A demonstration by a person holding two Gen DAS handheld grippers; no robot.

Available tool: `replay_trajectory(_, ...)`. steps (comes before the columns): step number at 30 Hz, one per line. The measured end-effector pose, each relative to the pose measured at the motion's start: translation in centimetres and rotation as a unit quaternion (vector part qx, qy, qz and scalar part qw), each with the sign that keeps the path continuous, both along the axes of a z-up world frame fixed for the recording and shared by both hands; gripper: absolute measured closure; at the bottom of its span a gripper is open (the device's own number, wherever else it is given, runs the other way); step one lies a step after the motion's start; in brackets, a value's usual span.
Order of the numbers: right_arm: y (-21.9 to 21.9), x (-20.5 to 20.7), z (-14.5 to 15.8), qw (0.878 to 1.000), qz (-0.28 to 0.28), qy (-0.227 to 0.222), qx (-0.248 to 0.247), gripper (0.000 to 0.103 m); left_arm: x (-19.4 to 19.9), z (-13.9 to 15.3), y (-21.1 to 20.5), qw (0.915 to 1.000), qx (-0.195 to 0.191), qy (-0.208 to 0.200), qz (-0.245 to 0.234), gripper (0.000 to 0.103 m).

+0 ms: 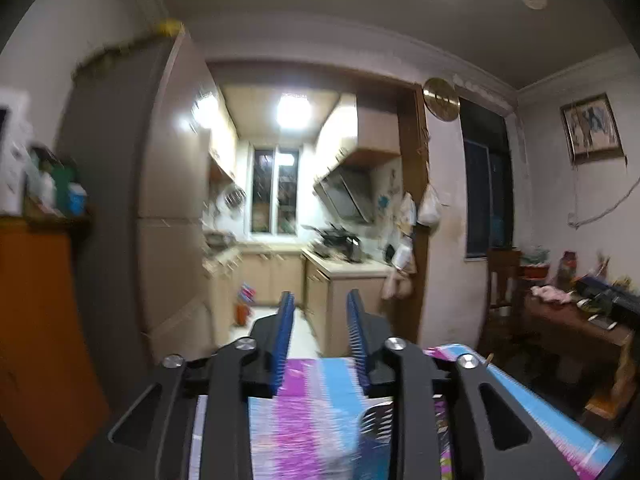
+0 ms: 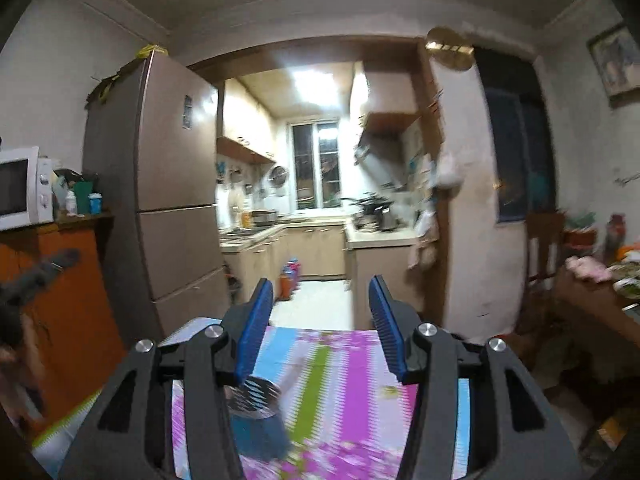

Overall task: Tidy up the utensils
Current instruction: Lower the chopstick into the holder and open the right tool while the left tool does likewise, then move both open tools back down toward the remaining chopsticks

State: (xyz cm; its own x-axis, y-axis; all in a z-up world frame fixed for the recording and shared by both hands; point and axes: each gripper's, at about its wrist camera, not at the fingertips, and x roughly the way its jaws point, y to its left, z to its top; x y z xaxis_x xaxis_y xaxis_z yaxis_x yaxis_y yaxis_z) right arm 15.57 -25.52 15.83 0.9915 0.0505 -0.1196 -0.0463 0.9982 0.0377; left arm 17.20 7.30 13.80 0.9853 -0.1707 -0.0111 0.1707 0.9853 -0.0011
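Orange cabinet [image 2: 68, 300], matte, far left, carrying a white microwave [image 2: 20, 188]. Tall brown refrigerator [image 2: 168, 200], smooth-faced, beside it. Left gripper [image 1: 320, 304]: black frame, 2 ribbed blue pads, jaws spread, holding nothing. Right gripper [image 2: 320, 292]: same build, jaws spread wide, also holding nothing. Utensil holder [image 2: 256, 416]: blue cylinder with slotted metal top, blurred, standing on the counter just under the right gripper's left pad. Counter [image 2: 352, 380]: striped pink, blue and green cloth. Lit kitchen beyond the doorway.
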Motion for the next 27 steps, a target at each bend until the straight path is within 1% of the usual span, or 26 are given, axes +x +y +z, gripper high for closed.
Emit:
replay_trajectory(2, -1.6, -3.2, -0.5, 1.000, -0.019, 0.001, -0.010, 0.039, -3.7, -0.3, 1.6, 0.9995, 0.021, -0.013, 0.019, 0.068)
replay_trajectory(3, -2.2, -4.4, -1.0, 1.000, -0.028, 0.002, -0.013, 0.036, -4.8, -0.4, 2.1, 0.9993, 0.025, -0.013, 0.023, 0.066)
replay_trajectory(5, -3.2, -7.2, -2.4, 0.999, -0.037, 0.013, -0.018, 0.024, -7.7, -1.4, 3.6, 0.9991, 0.030, -0.001, 0.031, 0.061)
replay_trajectory(7, -4.0, -9.6, -4.2, 0.998, -0.047, 0.032, -0.022, 0.018, -10.2, -3.2, 4.8, 0.9982, 0.041, 0.020, 0.039, 0.054)
replay_trajectory(8, -4.3, -10.6, -5.2, 0.998, -0.049, 0.044, -0.021, 0.015, -11.1, -3.9, 5.1, 0.9975, 0.049, 0.030, 0.042, 0.053)
replay_trajectory(9, -4.6, -11.8, -6.5, 0.996, -0.052, 0.063, -0.018, 0.014, -12.5, -5.1, 5.4, 0.9961, 0.059, 0.043, 0.048, 0.051)
replay_trajectory(10, -4.7, -12.6, -7.5, 0.995, -0.053, 0.078, -0.013, 0.012, -13.1, -5.8, 5.6, 0.9953, 0.065, 0.052, 0.050, 0.048)
replay_trajectory(13, -4.5, -15.0, -11.0, 0.990, -0.060, 0.129, -0.004, 0.012, -16.3, -9.2, 6.0, 0.9910, 0.093, 0.074, 0.061, 0.039)
replay_trajectory(15, -3.6, -16.2, -13.2, 0.986, -0.065, 0.154, -0.010, 0.012, -17.7, -11.6, 5.7, 0.9876, 0.113, 0.091, 0.061, 0.039)
replay_trajectory(17, -2.6, -17.3, -14.7, 0.984, -0.056, 0.168, -0.008, 0.012, -19.1, -14.1, 4.8, 0.9833, 0.129, 0.119, 0.048, 0.039)
replay_trajectory(18, -1.9, -18.0, -15.6, 0.983, -0.054, 0.174, -0.008, 0.012, -19.9, -15.6, 4.2, 0.9810, 0.133, 0.138, 0.033, 0.039)
replay_trajectory(20, -0.6, -19.0, -16.8, 0.982, -0.047, 0.185, -0.013, 0.013, -20.8, -17.7, 3.4, 0.9776, 0.132, 0.163, 0.012, 0.039)
replay_trajectory(21, 0.3, -19.5, -17.6, 0.981, -0.047, 0.190, -0.019, 0.014, -21.4, -19.1, 2.7, 0.9744, 0.136, 0.179, 0.001, 0.039)
replay_trajectory(23, 1.4, -20.4, -18.6, 0.980, -0.045, 0.191, -0.030, 0.023, -22.3, -21.2, 1.7, 0.9698, 0.146, 0.195, -0.009, 0.039)
replay_trajectory(24, 2.3, -20.7, -19.3, 0.979, -0.039, 0.197, -0.035, 0.024, -22.6, -22.0, 1.4, 0.9682, 0.148, 0.201, -0.012, 0.041)
replay_trajectory(25, 2.8, -21.2, -19.9, 0.978, -0.032, 0.202, -0.036, 0.029, -23.0, -23.0, 0.9, 0.9656, 0.153, 0.209, -0.018, 0.043)
replay_trajectory(26, 3.4, -21.3, -20.3, 0.977, -0.021, 0.208, -0.034, 0.036, -23.2, -23.6, 0.3, 0.9639, 0.157, 0.214, -0.022, 0.045)
replay_trajectory(27, 4.1, -21.4, -21.1, 0.976, -0.007, 0.216, -0.031, 0.039, -23.6, -24.3, -0.1, 0.9624, 0.163, 0.216, -0.025, 0.048)
